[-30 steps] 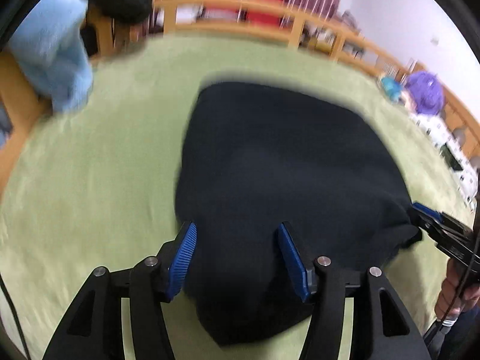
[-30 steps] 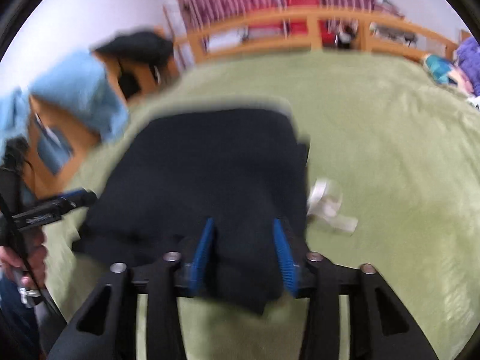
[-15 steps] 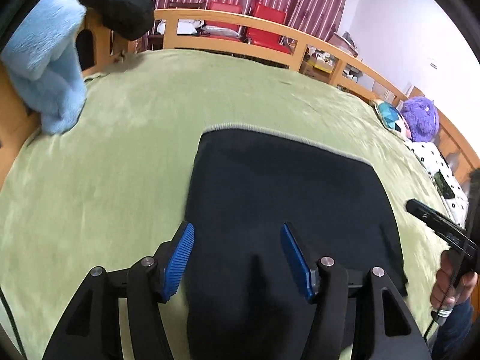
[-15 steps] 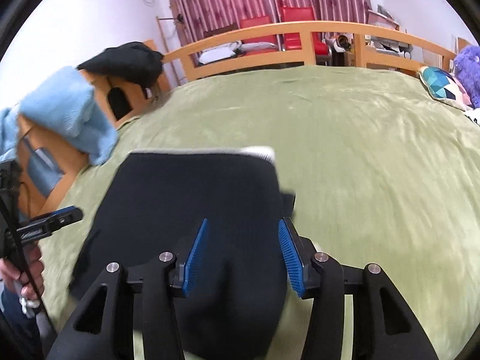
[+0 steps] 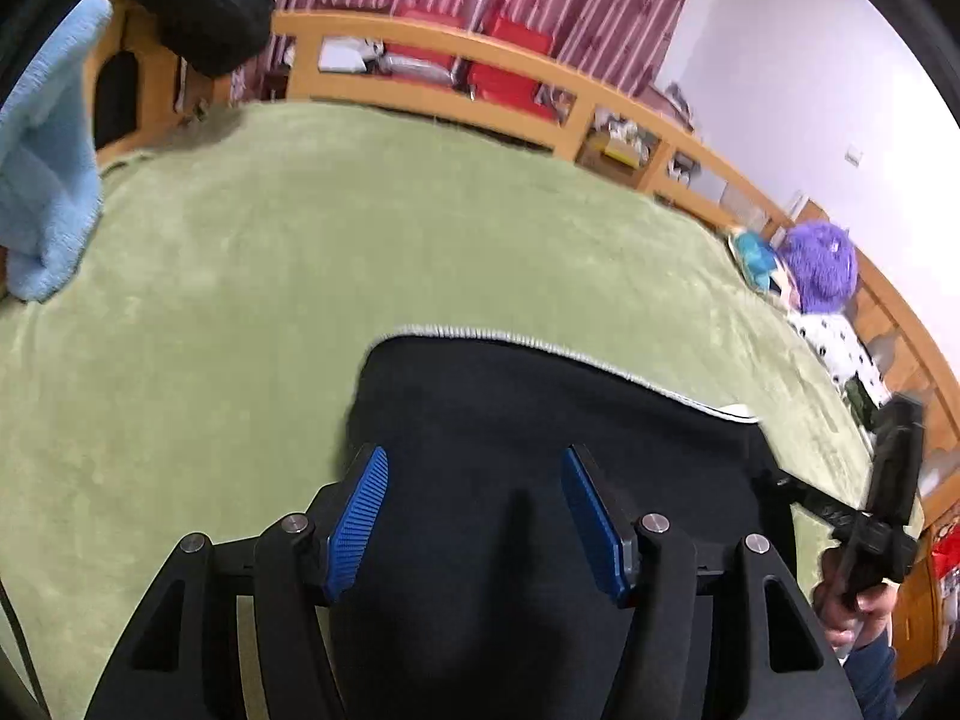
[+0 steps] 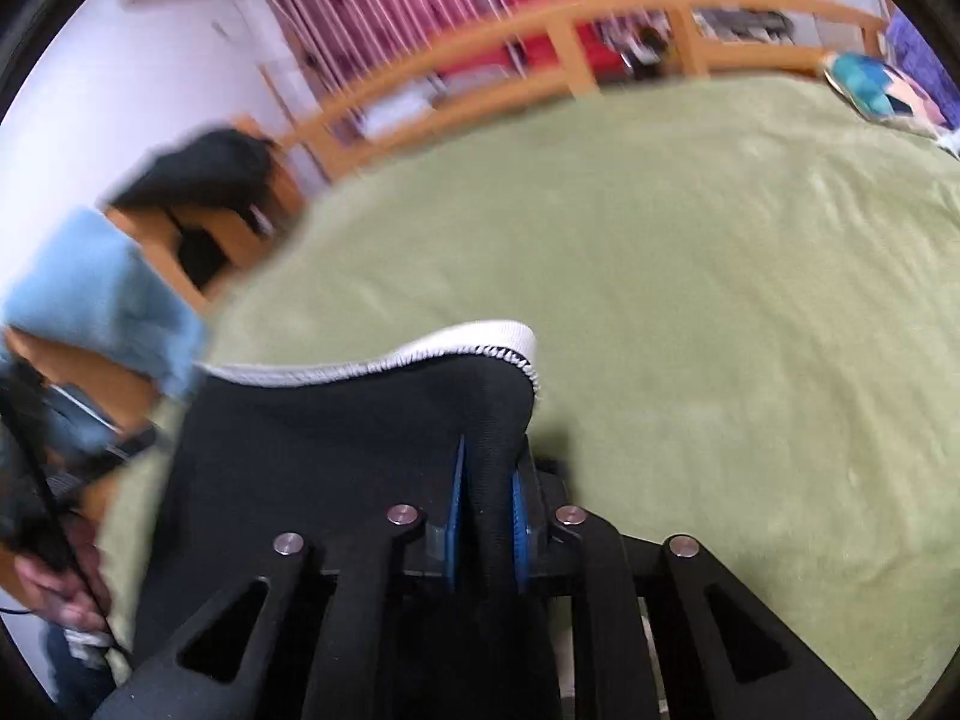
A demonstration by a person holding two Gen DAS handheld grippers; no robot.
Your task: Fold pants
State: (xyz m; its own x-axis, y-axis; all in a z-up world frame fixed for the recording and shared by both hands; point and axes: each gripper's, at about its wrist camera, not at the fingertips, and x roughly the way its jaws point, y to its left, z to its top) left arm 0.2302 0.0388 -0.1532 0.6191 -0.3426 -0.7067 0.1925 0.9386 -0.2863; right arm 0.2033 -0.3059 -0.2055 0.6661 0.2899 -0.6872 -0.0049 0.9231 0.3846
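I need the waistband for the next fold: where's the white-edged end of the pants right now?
In both wrist views the white-trimmed edge is the pants' far end on the green blanket. Its corner curls up just beyond the right gripper.

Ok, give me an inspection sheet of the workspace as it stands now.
Surface: green blanket, wrinkled, on a wooden-railed bed.
Job's things: black pants folded, white-trimmed edge farthest.
Clutter: blue towel, purple plush.
Grippers: left tool open over the pants; right tool has just been closing, pinching a raised fold of the pants.
Cables: dark cord by the hand.
Surroundings: striped curtains, red chairs.
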